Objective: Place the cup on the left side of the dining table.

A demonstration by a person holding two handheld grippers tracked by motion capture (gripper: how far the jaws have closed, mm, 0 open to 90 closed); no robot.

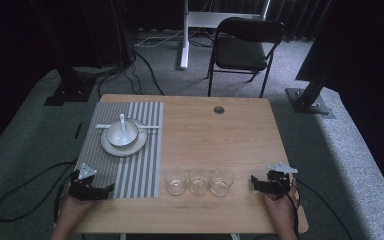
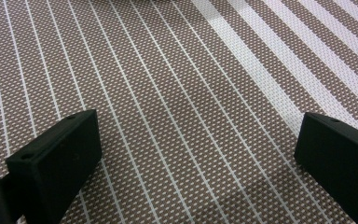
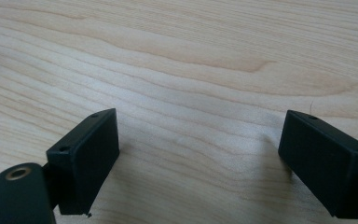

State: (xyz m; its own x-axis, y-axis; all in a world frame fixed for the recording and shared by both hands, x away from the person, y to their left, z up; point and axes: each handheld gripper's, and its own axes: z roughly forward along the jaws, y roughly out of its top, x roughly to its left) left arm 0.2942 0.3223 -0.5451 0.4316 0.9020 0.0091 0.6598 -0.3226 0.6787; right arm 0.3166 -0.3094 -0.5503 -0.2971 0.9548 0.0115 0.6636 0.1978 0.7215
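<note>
My left gripper (image 1: 107, 189) rests over the front left corner of a grey striped placemat (image 1: 139, 170). In the left gripper view the left gripper (image 2: 198, 154) has its jaws wide apart, and between them lies the placemat's weave (image 2: 177, 93) and nothing else. My right gripper (image 1: 254, 180) sits on the bare wood at the front right, pointing left toward three empty glasses (image 1: 198, 181). The right gripper (image 3: 200, 154), seen in its own view, is open over the table's wood (image 3: 191, 60). A white bowl with a spoon (image 1: 122, 132) sits on a plate (image 1: 139, 144) on the mat's far part.
The wooden table (image 1: 215, 135) has a round cable hole (image 1: 219, 109) near its far edge. A black folding chair (image 1: 245, 47) and a white stand leg (image 1: 184, 35) lie beyond the table. Cables trail from both grippers over the carpet.
</note>
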